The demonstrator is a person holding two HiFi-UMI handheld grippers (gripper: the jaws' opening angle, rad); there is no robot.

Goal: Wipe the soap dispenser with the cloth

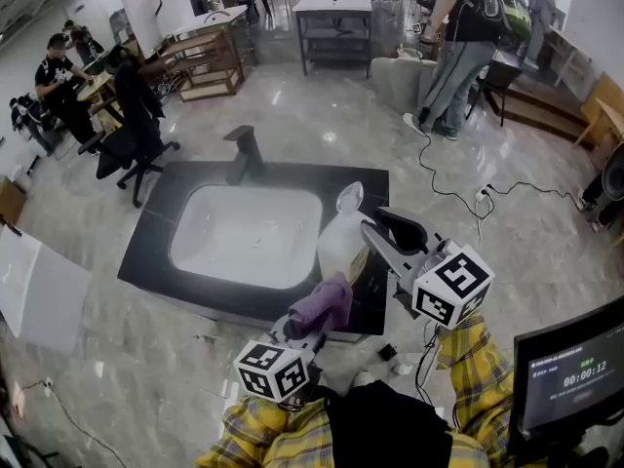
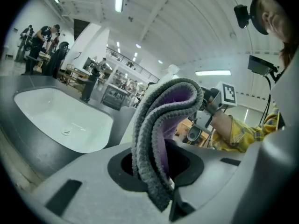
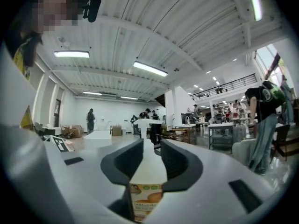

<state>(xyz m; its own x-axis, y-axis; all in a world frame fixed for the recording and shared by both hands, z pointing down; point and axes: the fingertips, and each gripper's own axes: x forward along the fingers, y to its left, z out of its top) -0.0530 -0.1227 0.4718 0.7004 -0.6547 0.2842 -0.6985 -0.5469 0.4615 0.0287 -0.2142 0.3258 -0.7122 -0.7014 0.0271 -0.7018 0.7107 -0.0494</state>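
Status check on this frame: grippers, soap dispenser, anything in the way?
Left gripper shut on folded purple-grey cloth. Right gripper shut on white plastic soap dispenser. Cloth close beside dispenser, contact unclear. Nothing between them.

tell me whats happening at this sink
A person works with a tool in each hand by the sink. The left tool grips a folded purple and grey cloth, close beside the soap dispenser, which the right tool holds between its jaws. Whether the cloth touches the dispenser can't be told.
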